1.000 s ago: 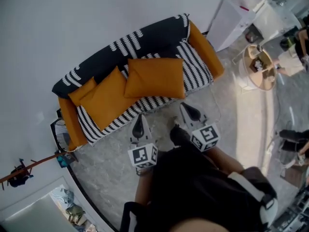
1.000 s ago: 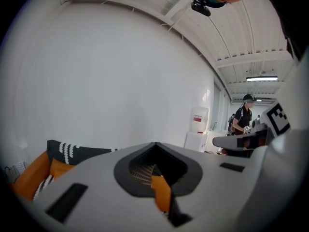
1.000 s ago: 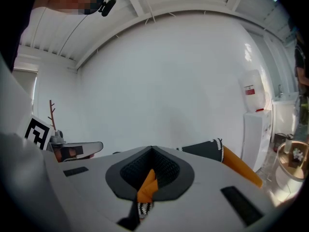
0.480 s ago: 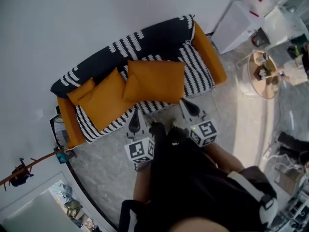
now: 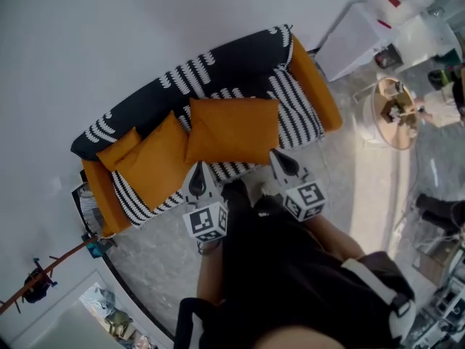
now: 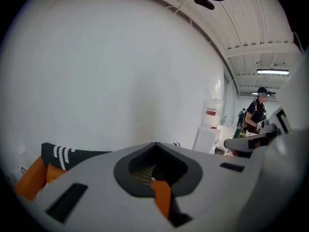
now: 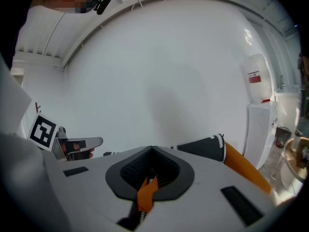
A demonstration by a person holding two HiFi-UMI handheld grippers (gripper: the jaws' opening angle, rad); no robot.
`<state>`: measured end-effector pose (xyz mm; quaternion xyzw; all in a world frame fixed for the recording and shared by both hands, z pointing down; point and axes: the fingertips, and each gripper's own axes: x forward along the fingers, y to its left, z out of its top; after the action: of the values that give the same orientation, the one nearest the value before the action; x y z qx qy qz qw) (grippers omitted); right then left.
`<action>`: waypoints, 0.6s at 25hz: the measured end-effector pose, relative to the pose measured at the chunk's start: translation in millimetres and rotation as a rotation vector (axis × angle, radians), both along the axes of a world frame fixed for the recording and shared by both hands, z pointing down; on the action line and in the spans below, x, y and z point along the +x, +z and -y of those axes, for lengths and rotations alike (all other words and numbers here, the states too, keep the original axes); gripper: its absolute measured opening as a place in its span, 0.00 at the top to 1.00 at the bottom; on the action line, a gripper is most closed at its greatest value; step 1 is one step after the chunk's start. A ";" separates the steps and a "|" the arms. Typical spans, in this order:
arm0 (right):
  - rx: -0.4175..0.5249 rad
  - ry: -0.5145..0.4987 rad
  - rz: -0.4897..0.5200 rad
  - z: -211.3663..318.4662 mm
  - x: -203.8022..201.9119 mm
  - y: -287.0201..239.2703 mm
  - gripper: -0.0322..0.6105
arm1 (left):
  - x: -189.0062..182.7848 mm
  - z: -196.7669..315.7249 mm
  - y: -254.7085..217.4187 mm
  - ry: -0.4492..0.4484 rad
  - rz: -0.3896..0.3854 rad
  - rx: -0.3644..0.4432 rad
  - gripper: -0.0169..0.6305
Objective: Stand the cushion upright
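An orange cushion (image 5: 232, 129) lies flat on the seat of a black-and-white striped sofa (image 5: 240, 53), right of centre. A second orange cushion (image 5: 152, 162) and a smaller one (image 5: 120, 145) lie to its left. My left gripper (image 5: 197, 174) is shut and empty, its tip at the seat's front edge below the big cushion's left corner. My right gripper (image 5: 278, 156) is shut and empty too, just off that cushion's lower right corner. In the left gripper view the shut gripper (image 6: 153, 146) covers the cushion; orange shows through the slit. The right gripper (image 7: 151, 151) looks the same.
A white cabinet with a water bottle (image 5: 356, 27) stands right of the sofa, a round side table (image 5: 396, 104) further right. The sofa's orange arm (image 7: 241, 166) shows beside the cabinet. A person (image 6: 256, 115) stands far off. A wire rack (image 5: 87, 206) sits at the sofa's left end.
Both grippers have moved forward to the sofa; their tips now reach the seat's front edge. The cushions lie as before.
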<state>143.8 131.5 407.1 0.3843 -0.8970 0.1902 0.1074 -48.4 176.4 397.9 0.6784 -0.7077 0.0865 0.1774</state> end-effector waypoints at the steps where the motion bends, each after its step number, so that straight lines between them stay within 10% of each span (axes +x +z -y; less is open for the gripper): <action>1: -0.004 0.006 -0.003 5.3 -5.0 2.2 0.97 | -5.9 7.1 2.4 0.007 -0.002 -0.003 0.99; 15: -0.111 0.205 -0.069 75.1 -39.2 52.5 0.97 | -81.5 99.7 43.4 0.153 -0.008 -0.082 0.99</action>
<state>104.6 56.3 459.6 0.4738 -0.8369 0.2361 0.1393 -129.9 76.7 441.3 0.7231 -0.6489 0.1259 0.2007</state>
